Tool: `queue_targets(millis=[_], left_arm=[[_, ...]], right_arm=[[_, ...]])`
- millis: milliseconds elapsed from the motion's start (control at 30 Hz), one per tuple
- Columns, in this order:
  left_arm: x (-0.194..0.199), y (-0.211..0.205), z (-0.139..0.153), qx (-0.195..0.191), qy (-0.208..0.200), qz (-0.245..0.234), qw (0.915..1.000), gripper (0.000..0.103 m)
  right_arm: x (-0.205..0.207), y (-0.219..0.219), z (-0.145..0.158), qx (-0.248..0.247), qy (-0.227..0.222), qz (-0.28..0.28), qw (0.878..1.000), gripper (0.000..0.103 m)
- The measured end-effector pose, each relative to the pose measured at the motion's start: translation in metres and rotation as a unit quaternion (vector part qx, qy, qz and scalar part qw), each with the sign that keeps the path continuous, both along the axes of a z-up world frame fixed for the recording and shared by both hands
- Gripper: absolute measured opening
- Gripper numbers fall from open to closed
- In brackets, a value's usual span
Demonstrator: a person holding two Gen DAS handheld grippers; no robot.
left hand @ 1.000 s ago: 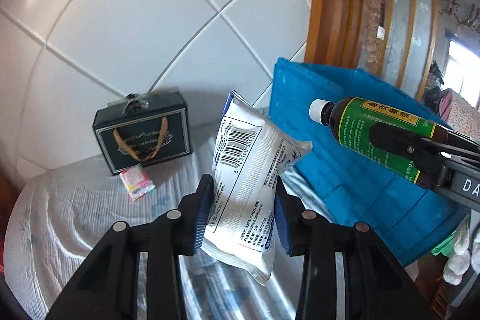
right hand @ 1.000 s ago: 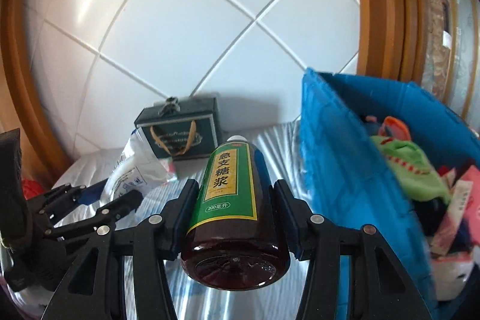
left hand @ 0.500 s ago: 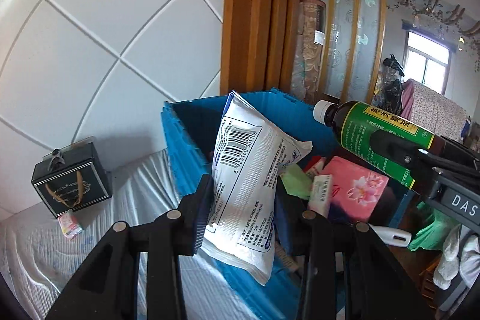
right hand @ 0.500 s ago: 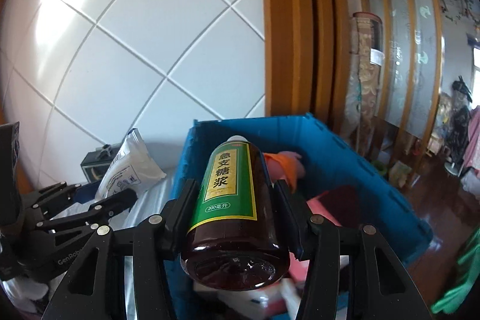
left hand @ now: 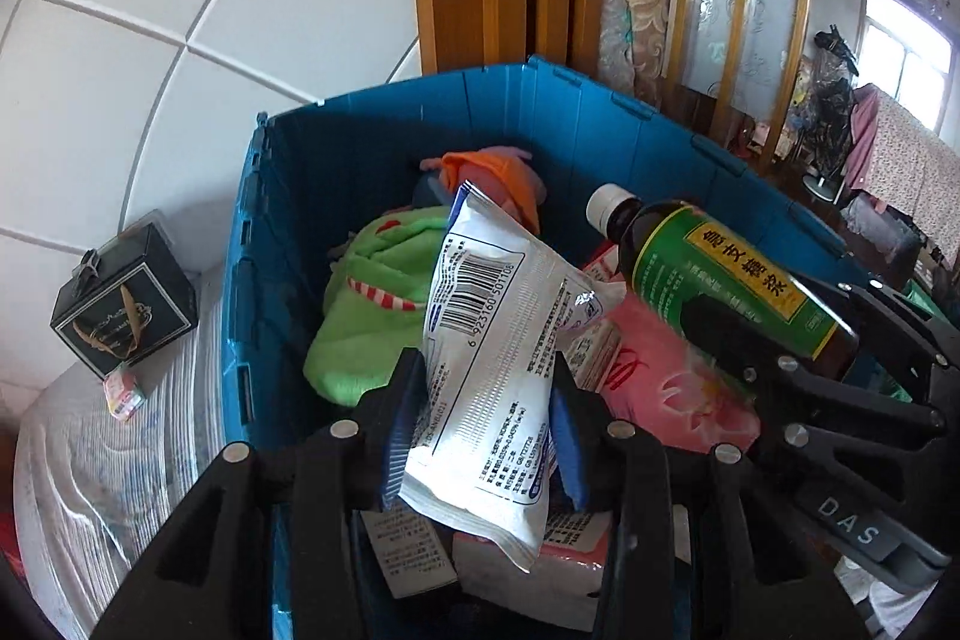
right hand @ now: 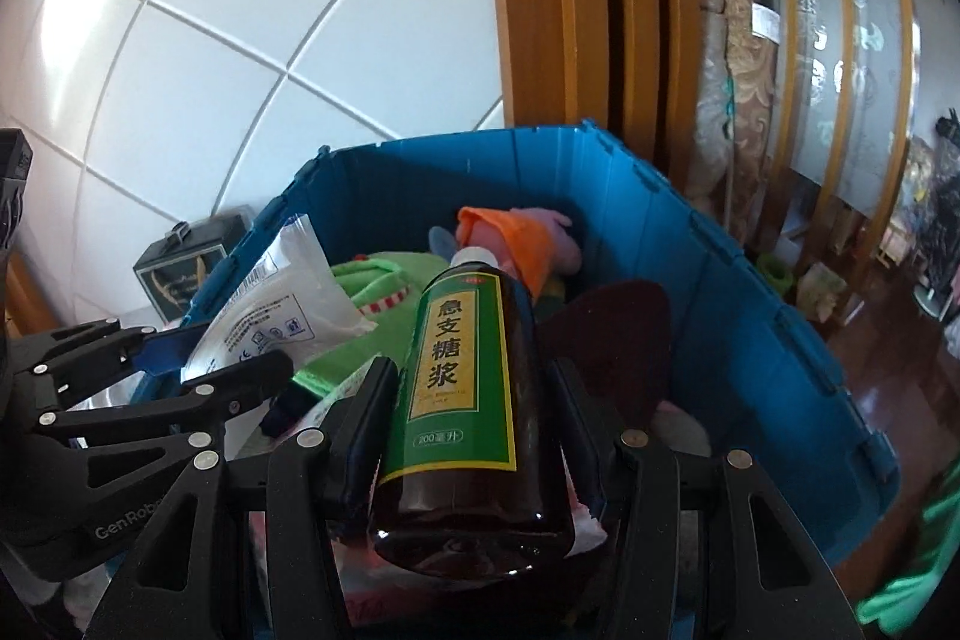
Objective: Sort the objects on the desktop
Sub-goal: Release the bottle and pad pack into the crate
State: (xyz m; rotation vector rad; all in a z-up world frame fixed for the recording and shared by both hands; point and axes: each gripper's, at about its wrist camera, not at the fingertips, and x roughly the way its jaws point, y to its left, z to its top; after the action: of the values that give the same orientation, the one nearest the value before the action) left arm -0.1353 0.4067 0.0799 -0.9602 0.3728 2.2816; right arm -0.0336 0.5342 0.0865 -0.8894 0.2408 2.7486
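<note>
- Left tongs [left hand: 489,415] sit over the blue bin [left hand: 606,124], jaws easing apart, white pouch [left hand: 498,358] between the blue pads and touching both.
- Right tongs [right hand: 468,430] are clamped on the brown bottle [right hand: 465,388], cap pointing into the bin, above the pile.
- Inside the bin: green plush [left hand: 372,304], orange plush [left hand: 504,172], pink pack [left hand: 666,382], all heaped together.
- On the desk [left hand: 90,466], left of the bin, stands a black box [left hand: 123,301] with a small packet [left hand: 123,394] just in front.
</note>
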Motion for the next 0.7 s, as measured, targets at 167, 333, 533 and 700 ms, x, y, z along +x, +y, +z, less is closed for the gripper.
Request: queue_targets(millis=[167, 333, 533, 700], left_arm=[[0.009, -0.007, -0.003, -0.016, 0.01, 0.022, 0.9996, 0.057], [0.009, -0.029, 0.004, 0.002, 0.016, 0.03, 0.9994, 0.072], [0.018, -0.054, 0.02, 0.034, 0.043, 0.033, 0.998, 0.072], [0.016, -0.1, 0.035, 0.064, 0.067, 0.054, 0.9942, 0.081]], right_arm=[[-0.002, 0.0, -0.001, 0.003, 0.008, 0.022, 1.0, 0.052], [0.003, 0.003, -0.001, -0.009, 0.019, 0.021, 1.0, 0.071], [0.02, -0.007, 0.019, 0.008, 0.042, 0.012, 0.999, 0.1], [0.032, -0.036, 0.05, 0.028, 0.079, 0.016, 0.996, 0.103]])
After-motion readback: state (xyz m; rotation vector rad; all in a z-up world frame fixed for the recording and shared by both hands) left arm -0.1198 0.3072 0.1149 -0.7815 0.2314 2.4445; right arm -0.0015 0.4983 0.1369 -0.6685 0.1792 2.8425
